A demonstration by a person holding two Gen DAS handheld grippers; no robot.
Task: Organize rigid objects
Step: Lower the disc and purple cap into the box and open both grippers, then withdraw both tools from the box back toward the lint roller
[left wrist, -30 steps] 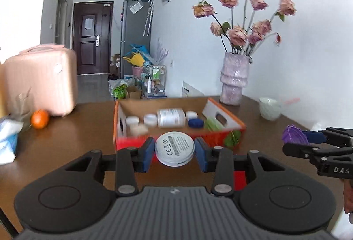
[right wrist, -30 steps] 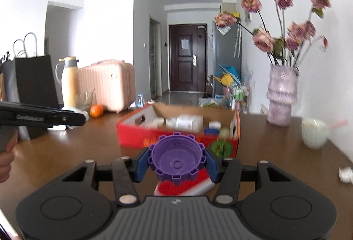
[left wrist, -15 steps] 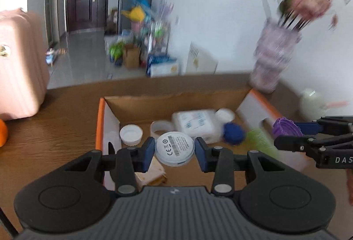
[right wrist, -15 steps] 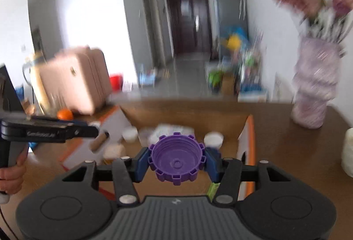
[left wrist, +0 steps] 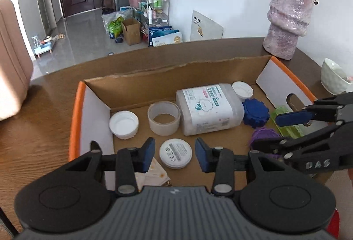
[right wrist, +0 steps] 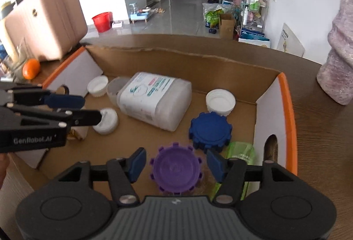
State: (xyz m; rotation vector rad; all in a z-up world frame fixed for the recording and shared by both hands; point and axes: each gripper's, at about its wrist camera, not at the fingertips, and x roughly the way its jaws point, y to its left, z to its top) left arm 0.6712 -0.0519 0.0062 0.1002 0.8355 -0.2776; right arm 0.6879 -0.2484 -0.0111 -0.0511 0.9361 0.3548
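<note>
An orange-edged cardboard box (left wrist: 75,112) (right wrist: 286,107) lies open on the brown table. My left gripper (left wrist: 175,155) hangs over its near left part. A white round disc (left wrist: 175,152) (right wrist: 107,120) rests on the box floor between its pads, with a gap on each side. My right gripper (right wrist: 176,162) is over the near right part, and its jaws are opening. A purple toothed cap (right wrist: 176,170) (left wrist: 263,133) lies between them, free of both pads. Each gripper shows from the side in the other's view.
In the box lie a white plastic jar (left wrist: 209,107) on its side, a blue toothed cap (right wrist: 209,129), a tape roll (left wrist: 163,117), two white caps (left wrist: 123,122) and a green item (right wrist: 240,149). A pink vase (left wrist: 289,21), a white bowl (left wrist: 333,79), a pink suitcase (right wrist: 46,17) and an orange (right wrist: 30,68) stand around it.
Both grippers came forward and tipped down over the box. The left let go of the white disc and the right let go of the purple cap; both now lie on the box floor.
</note>
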